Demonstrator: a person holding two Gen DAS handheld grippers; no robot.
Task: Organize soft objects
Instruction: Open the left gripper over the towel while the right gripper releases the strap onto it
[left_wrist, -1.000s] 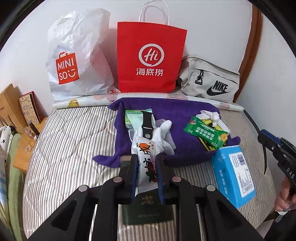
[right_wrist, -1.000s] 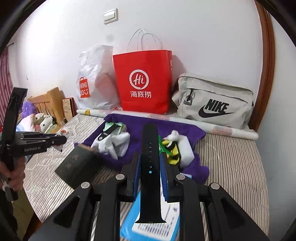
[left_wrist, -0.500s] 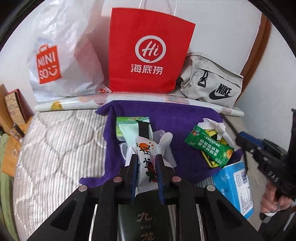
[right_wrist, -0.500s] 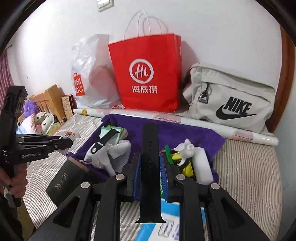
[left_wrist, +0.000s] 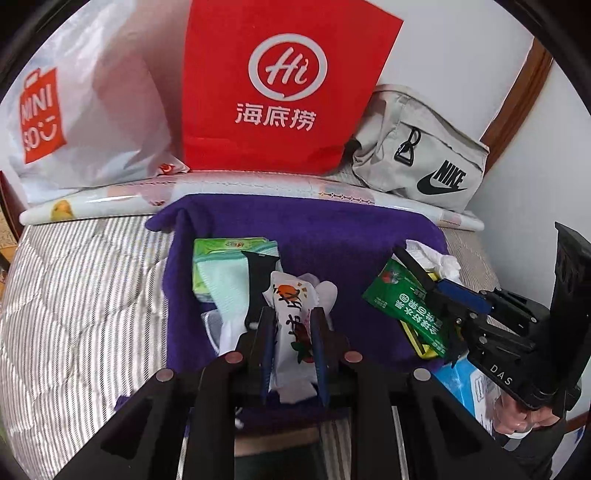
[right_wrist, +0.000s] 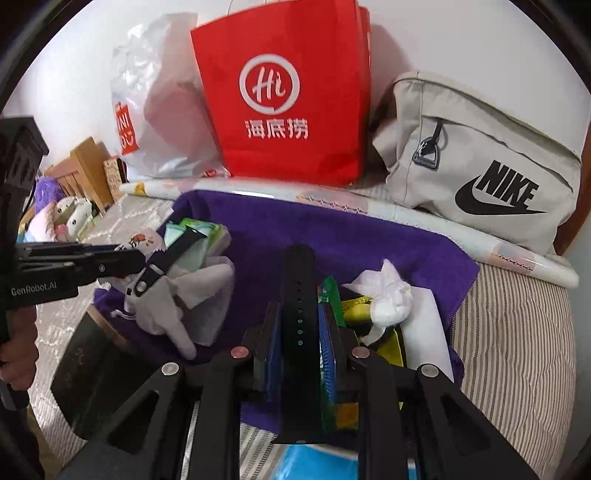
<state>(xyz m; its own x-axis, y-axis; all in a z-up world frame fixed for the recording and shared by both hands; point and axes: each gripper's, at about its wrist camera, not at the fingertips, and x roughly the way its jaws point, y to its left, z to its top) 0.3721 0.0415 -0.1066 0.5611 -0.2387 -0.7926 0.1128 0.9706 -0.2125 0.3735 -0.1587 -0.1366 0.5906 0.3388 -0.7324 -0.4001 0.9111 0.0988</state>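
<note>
Over a purple towel (left_wrist: 332, 236) spread on a striped bed, two hand-held grippers hover, each carrying one soft item toward the piles already lying there. At bottom centre of its own view, the left gripper (left_wrist: 292, 332) has its jaws narrowed onto a white snack packet (left_wrist: 291, 314) printed with an orange picture; the packet stands upright between the blue pads and pokes out above and below them. Just beyond it on the towel lie a pale green tissue pack (left_wrist: 221, 273), a black strap and some white cloth. The right gripper (right_wrist: 300, 332) is clamped narrowly on a black watch strap (right_wrist: 298, 295), held upright with its row of holes facing the camera. Directly behind and to the right of that strap sit a green packet (right_wrist: 330, 295), something yellow and a crumpled white tissue (right_wrist: 388, 295). A red paper bag (left_wrist: 284, 88), a white plastic bag and a grey pouch stand against the wall behind. To do this step well, each item probably should be lowered until it touches or nearly touches the towel beside its matching pile before the jaws part, so the light packet does not flop and the strap does not spring away. Both tools are close together, so easing them down one at a time seems safest.
</note>
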